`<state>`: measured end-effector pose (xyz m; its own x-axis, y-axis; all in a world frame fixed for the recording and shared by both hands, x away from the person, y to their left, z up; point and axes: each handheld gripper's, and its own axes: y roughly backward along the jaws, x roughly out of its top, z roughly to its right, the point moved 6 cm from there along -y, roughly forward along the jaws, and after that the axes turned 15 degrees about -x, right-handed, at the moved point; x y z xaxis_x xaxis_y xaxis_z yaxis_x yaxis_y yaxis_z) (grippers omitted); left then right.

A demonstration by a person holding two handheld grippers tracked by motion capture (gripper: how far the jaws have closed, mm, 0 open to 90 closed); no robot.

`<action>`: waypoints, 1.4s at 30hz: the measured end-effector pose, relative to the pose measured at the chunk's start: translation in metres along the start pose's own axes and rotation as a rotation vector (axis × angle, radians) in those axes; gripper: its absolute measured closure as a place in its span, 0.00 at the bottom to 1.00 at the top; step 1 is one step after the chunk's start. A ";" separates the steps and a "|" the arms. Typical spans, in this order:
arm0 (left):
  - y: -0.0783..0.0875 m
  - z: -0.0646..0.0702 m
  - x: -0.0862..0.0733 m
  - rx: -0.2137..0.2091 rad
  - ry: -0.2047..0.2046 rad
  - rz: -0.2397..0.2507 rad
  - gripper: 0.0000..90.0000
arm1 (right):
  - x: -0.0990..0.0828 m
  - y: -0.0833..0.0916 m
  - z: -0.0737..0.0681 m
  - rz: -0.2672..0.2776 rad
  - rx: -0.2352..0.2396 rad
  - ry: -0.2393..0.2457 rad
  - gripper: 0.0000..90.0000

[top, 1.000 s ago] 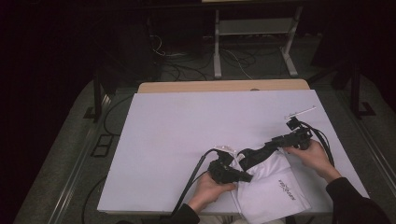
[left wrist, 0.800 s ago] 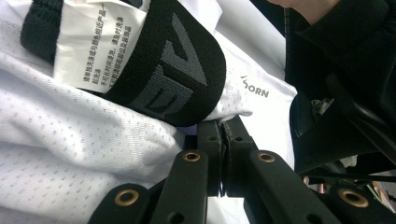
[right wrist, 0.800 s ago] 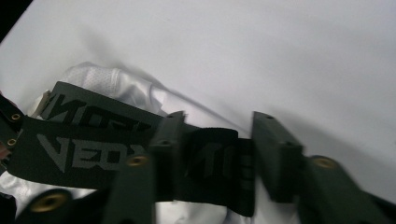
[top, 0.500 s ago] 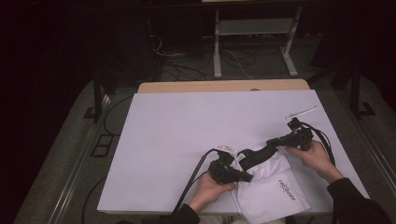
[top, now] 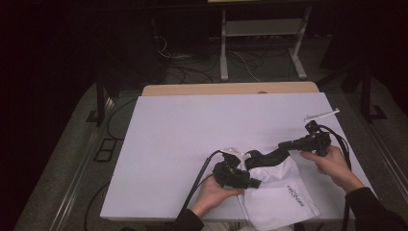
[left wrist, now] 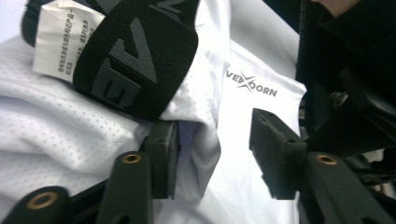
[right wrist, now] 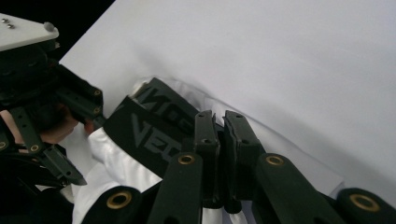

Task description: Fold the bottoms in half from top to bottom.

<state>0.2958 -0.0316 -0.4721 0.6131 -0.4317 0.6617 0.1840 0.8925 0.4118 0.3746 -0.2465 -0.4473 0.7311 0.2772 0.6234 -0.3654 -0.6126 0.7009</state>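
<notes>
One white garment (top: pixel 276 192), two claws, one table (top: pixel 192 130)

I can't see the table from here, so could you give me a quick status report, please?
Right gripper shut on black waistband. Left gripper just opened, jaws apart around a fold of white shorts, not pinching. Nothing in the way on the table.

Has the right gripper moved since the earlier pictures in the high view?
Yes. The right gripper, shut on the black waistband, has shifted slightly toward the table's far edge and lifted a little.
</notes>
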 end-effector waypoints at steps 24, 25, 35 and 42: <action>0.033 -0.003 0.021 0.036 -0.036 0.109 0.39 | -0.022 0.018 -0.016 0.015 0.006 0.041 0.92; 0.034 -0.003 0.021 0.040 -0.037 0.110 0.37 | -0.023 0.019 -0.017 0.015 0.006 0.043 0.92; 0.047 -0.015 0.028 0.110 -0.051 0.114 0.27 | -0.037 0.021 -0.023 -0.006 0.013 0.058 0.92; 0.059 -0.021 0.032 0.135 -0.051 0.126 0.23 | -0.043 0.024 -0.026 -0.011 0.021 0.062 0.92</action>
<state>0.3426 0.0100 -0.4398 0.5846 -0.3269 0.7425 0.0013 0.9156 0.4021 0.3193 -0.2542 -0.4482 0.6977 0.3285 0.6366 -0.3454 -0.6244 0.7006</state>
